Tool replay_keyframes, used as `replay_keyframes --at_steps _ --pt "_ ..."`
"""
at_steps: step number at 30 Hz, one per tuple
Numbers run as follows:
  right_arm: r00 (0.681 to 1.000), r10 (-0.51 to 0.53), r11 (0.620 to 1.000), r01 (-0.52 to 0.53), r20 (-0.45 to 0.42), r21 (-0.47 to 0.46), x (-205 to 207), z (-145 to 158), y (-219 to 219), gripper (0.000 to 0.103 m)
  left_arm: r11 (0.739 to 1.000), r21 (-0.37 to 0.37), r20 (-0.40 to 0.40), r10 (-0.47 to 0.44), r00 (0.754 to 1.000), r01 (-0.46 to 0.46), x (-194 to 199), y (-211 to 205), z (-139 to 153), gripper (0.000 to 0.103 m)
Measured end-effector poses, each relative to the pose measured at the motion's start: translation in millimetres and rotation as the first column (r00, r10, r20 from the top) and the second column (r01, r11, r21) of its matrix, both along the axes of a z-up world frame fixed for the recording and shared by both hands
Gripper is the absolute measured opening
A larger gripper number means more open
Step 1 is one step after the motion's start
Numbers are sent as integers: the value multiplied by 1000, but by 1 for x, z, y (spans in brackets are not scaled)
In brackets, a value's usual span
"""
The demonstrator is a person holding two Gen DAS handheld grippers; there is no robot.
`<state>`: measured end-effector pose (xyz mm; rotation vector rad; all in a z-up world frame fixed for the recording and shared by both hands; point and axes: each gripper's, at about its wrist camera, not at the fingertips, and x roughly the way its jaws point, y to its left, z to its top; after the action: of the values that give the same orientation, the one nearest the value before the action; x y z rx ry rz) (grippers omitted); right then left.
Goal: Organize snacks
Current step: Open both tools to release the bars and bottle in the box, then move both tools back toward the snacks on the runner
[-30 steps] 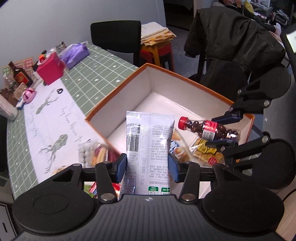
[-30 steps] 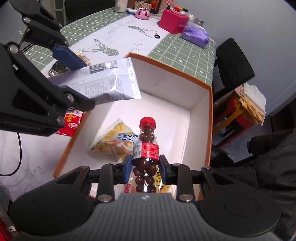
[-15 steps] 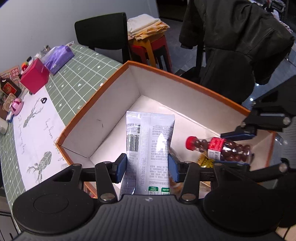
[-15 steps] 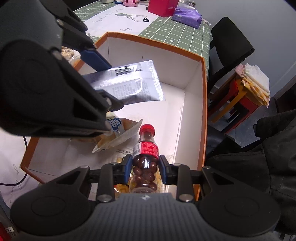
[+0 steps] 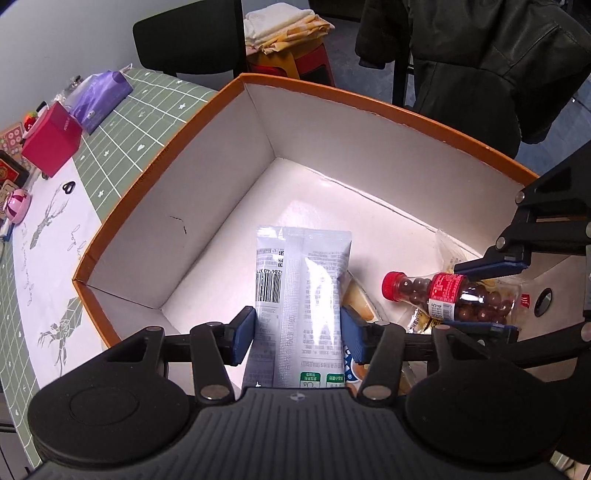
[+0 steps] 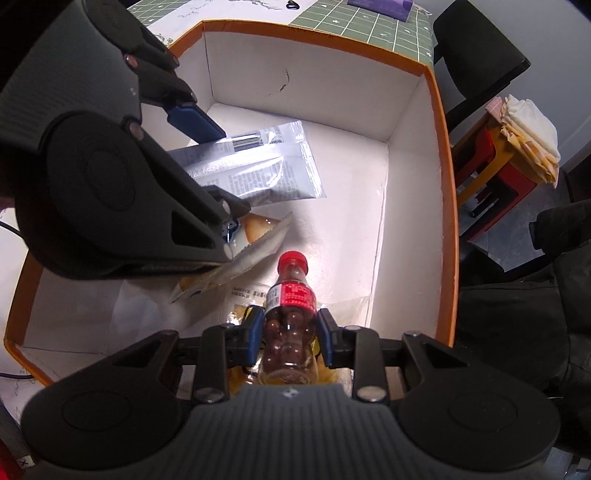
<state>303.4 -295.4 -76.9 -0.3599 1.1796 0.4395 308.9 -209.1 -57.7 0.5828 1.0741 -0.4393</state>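
An orange-rimmed white box fills both views. My left gripper is low inside it with a silver snack packet upright between its blue pads. Its jaws are opening, and the pads still touch the packet's edges. My right gripper is shut on a small clear bottle of chocolate balls with a red cap and label. The bottle hangs just over a yellow bread packet and other wrappers on the box floor.
The box's far half shows bare white floor. To its left is a green grid tablecloth with a red box and a purple packet. Behind are a black chair, a stool with folded cloths and a dark jacket.
Both grippers have sunk from above the box's rim down into the box, each with its snack. The left pads stand slightly wider around the silver packet.
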Motion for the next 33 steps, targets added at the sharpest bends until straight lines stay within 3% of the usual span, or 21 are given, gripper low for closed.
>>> replay_keyframes --at_steps 2,4,10,19,26,33 --pt "1000 -1 1000 1 1 11 0 1 0 30 1000 -7 0 0 1000 0 -1 1 1 64" --pt "1000 -13 1000 13 4 13 -1 3 0 44 1000 -15 -5 3 1000 -3 -1 3 3 68" --pt "999 -16 1000 16 32 14 -9 14 1 47 998 -59 -4 34 999 -34 -4 15 20 72" --pt "988 -53 996 42 142 79 -27 46 14 65 991 -72 -10 108 994 -108 -22 53 59 74" --pt "967 -94 975 42 235 218 -45 75 32 69 986 -101 110 145 983 -134 -47 103 93 86" --pt "955 -61 964 -19 289 267 -52 90 70 69 971 -100 138 232 963 -219 -55 160 100 87"
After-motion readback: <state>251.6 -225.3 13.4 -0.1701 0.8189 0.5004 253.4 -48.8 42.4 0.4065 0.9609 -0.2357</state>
